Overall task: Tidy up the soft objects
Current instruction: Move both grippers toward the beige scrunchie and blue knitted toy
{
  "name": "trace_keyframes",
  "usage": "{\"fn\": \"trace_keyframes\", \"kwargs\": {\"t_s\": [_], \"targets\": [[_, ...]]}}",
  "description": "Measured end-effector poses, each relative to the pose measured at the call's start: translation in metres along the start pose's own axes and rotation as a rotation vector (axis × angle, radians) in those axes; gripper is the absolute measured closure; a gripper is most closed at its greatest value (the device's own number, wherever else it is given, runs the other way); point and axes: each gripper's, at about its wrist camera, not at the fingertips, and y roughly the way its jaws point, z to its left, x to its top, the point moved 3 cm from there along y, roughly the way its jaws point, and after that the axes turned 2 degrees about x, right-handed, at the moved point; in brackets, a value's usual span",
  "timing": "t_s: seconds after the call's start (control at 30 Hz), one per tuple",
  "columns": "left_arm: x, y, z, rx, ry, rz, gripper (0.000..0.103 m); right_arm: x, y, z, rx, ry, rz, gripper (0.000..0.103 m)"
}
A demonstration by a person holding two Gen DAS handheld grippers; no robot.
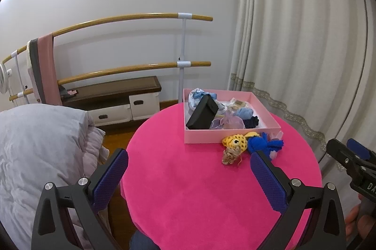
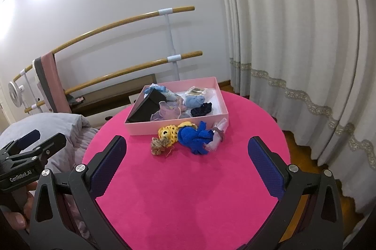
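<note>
Two tongs (image 1: 189, 163) (image 2: 187, 151) agape, box (image 2: 141, 126) contents jumbled, perhaps scrunchies

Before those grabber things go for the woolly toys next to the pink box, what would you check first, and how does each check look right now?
1. Left gripper open and empty: ok.
2. Right gripper open and empty: ok.
3. Yellow crochet toy, blue crochet toy and tan crochet piece outside the pink box: ok, all visible.
4. Bare table between grippers and toys: ok.
5. Space in box: ok, white floor shows at its right.
6. Toys tangled together: cannot tell.
</note>
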Motion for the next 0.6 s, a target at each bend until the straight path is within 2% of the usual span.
{"fn": "trace_keyframes", "kwargs": {"t_s": [0.3, 0.6], "targets": [[-0.002, 0.011, -0.003, -0.006, 0.005, 0.027, 0.0, -0.005, 0.011, -0.009, -0.011, 0.013, 0.03, 0.0], [-0.005, 0.047, -0.014, -0.018, 0.025, 0.087, 0.0, -0.017, 0.038, -0.028, -0.02, 0.042, 0.092, 0.0]]}}
